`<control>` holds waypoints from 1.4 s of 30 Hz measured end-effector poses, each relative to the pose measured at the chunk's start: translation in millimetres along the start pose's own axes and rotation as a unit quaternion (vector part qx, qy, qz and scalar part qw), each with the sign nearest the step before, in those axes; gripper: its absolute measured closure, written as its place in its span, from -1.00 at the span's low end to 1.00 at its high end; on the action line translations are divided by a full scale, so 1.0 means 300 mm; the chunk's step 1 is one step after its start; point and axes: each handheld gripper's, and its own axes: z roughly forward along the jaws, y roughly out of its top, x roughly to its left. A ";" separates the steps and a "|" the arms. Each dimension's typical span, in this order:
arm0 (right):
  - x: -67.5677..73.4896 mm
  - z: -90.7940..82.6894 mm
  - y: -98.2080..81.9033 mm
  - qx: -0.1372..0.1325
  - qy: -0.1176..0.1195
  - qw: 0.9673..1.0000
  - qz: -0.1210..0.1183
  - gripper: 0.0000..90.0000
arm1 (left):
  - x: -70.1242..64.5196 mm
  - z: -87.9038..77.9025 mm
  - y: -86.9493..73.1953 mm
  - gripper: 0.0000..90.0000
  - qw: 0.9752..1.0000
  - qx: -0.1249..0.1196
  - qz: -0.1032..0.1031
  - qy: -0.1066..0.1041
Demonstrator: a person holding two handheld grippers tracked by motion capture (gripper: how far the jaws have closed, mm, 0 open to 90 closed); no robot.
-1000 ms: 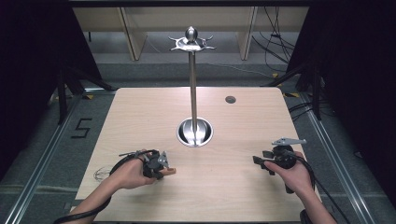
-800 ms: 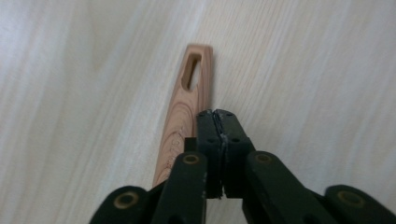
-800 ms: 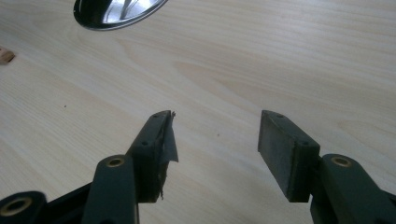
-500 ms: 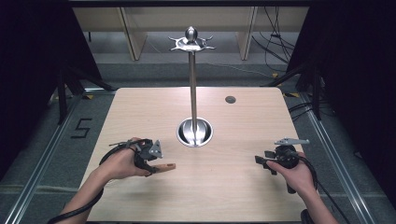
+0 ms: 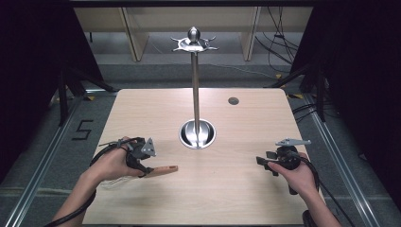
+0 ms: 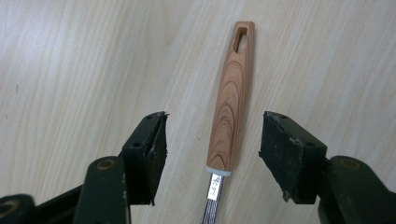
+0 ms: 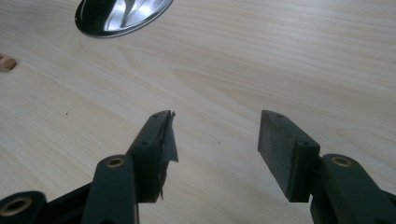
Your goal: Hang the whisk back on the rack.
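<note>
Whisk (image 6: pixel 231 100) lies flat on the table (image 5: pixel 236 194), left of and nearer than the stand (image 5: pixel 196 94). Left gripper (image 6: pixel 212 156), jaws just parted, straddles its handle without contact, having released it; right gripper (image 7: pixel 215 149) waits agape, empty.

floor (image 5: pixel 56 142) — black "5" | whisk's white label (image 6: pixel 214 185) — print (too small to read)

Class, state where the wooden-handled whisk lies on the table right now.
In the high view the wooden-handled whisk lies flat on the table's front left, below the open left gripper, left of the stand's round base.
</note>
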 end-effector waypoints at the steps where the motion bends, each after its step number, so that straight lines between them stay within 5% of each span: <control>1: 0.007 -0.003 0.003 0.009 0.003 1.000 0.016 0.01 | 0.002 0.003 -0.003 -0.09 1.000 0.007 0.002 -0.003; 10: -0.005 0.006 0.002 0.012 0.012 1.000 0.012 0.01 | 0.028 0.040 0.006 -0.01 0.997 0.060 0.036 -0.035; 12: 0.006 0.008 0.005 0.014 0.014 0.999 0.029 0.01 | 0.038 0.051 0.011 0.01 0.995 0.073 0.052 -0.045; 17: 0.012 0.007 0.004 0.014 0.008 1.000 0.017 0.01 | 0.039 0.057 0.015 0.05 0.988 0.101 0.089 -0.069; 19: 0.005 0.009 0.000 0.004 0.002 1.000 -0.008 0.01 | 0.040 0.063 0.019 0.07 0.987 0.111 0.096 -0.068; 21: 0.013 0.005 0.004 0.010 0.003 1.000 0.010 0.01 | 0.043 0.073 0.024 0.09 0.985 0.118 0.105 -0.069; 27: 0.007 0.003 0.002 0.012 0.004 1.000 0.015 0.00 | 0.049 0.117 0.014 0.18 0.982 0.134 0.097 -0.086; 28: -0.004 0.009 -0.002 0.003 0.004 1.000 -0.003 0.00 | 0.049 0.120 0.011 0.18 0.983 0.135 0.092 -0.087; 34: 0.011 -0.002 0.003 0.015 0.003 1.000 0.025 0.00 | 0.041 0.146 0.005 0.22 0.981 0.148 0.085 -0.095; 36: 0.006 0.003 0.004 0.006 0.002 1.000 0.008 0.00 | 0.037 0.155 0.004 0.24 0.982 0.142 0.080 -0.096; 42: 0.007 0.006 0.004 0.008 0.006 1.000 0.011 0.00 | 0.034 0.184 0.005 0.31 0.980 0.149 0.079 -0.103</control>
